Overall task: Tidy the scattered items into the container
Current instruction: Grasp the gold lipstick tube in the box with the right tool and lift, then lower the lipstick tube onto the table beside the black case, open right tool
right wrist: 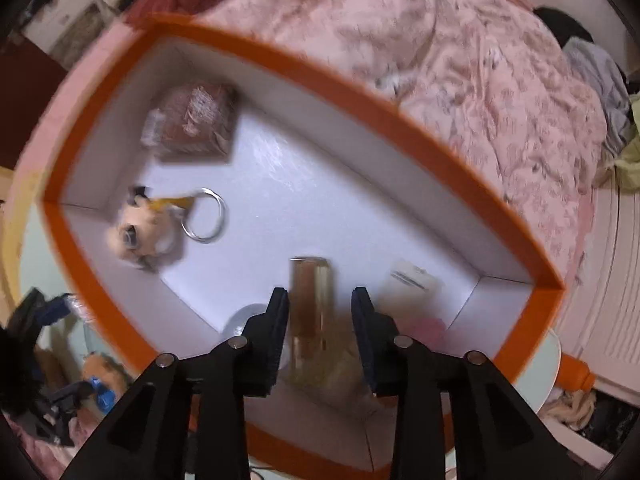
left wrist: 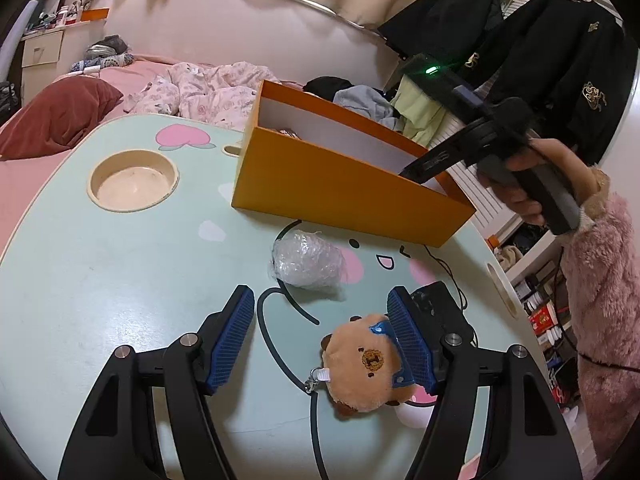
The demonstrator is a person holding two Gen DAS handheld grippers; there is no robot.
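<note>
Inside the orange box (right wrist: 256, 46), the right claw (right wrist: 320, 304) hangs spread around an amber bottle (right wrist: 310, 308), pads apart from it; its label is too blurred to read. Near the box's front wall, the left claw (left wrist: 320, 336) is spread over the table (left wrist: 120, 280), one pad beside a plush toy (left wrist: 364, 364), bubble wrap (left wrist: 306, 260) lying between.

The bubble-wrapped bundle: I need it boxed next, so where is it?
In the left wrist view, the bubble-wrapped bundle lies on the table, just in front of the orange box, beyond the plush toy.

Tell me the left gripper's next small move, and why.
Probably close the left gripper on the plush toy: the toy lies on the table against one finger, the jaws stand wide, and the orange box still waits for it.
</note>
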